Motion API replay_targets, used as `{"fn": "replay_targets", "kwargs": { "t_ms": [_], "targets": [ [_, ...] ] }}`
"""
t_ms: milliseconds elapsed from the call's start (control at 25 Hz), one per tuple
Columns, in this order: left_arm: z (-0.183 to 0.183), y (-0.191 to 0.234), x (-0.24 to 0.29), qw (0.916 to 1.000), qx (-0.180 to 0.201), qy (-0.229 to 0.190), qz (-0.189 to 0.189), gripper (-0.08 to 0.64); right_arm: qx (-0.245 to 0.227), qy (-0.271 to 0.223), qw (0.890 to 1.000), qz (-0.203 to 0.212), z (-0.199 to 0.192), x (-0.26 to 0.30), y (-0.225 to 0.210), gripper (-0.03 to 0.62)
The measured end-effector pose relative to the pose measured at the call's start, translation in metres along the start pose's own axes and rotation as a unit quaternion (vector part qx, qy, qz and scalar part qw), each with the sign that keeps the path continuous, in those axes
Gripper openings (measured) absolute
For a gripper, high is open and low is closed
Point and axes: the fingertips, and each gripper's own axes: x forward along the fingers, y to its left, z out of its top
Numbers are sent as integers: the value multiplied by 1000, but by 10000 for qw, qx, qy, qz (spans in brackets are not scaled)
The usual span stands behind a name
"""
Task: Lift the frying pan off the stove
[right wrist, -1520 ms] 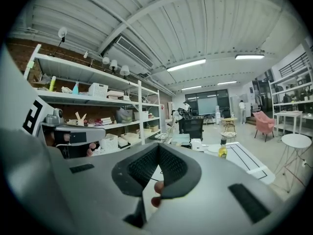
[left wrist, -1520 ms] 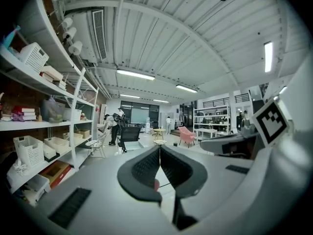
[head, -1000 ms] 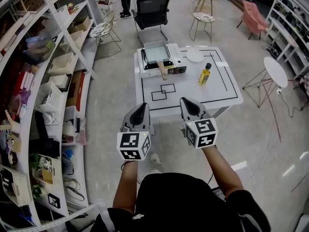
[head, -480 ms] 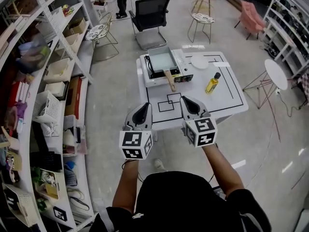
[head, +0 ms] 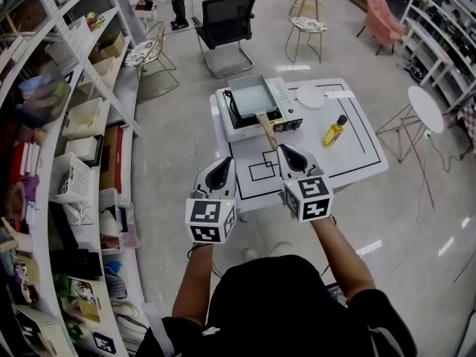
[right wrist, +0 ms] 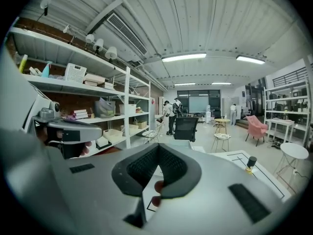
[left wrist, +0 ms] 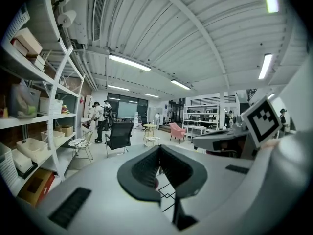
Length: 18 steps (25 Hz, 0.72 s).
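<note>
A square grey frying pan (head: 250, 95) with a wooden handle (head: 267, 129) sits on a white portable stove (head: 286, 114) at the far left of the white table (head: 349, 158). My left gripper (head: 221, 169) and right gripper (head: 291, 155) are held side by side in the air over the table's near edge, well short of the pan. Both are shut with nothing between the jaws. In the left gripper view the left gripper (left wrist: 159, 151) shows its pads closed together. The right gripper (right wrist: 156, 150) looks the same in its own view. The pan is hidden behind the jaws in both gripper views.
A yellow oil bottle (head: 334, 131) and a white plate (head: 310, 97) stand on the table right of the stove. A black office chair (head: 225, 21) is behind the table. Storage shelves (head: 67, 147) run along the left. A round white side table (head: 425, 110) stands at the right.
The person has walked toward the table, so the table, stove and pan sit nearer and lower in the head view. Both grippers stay shut, held in the same pose in front.
</note>
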Motion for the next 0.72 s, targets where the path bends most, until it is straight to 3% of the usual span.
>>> {"fn": "replay_targets", "kwargs": {
  "t_ms": [720],
  "targets": [
    [-7,33,62,9998,-89,201,-31,12,33,581,9983,-22,-20,76,-34,2]
  ]
}}
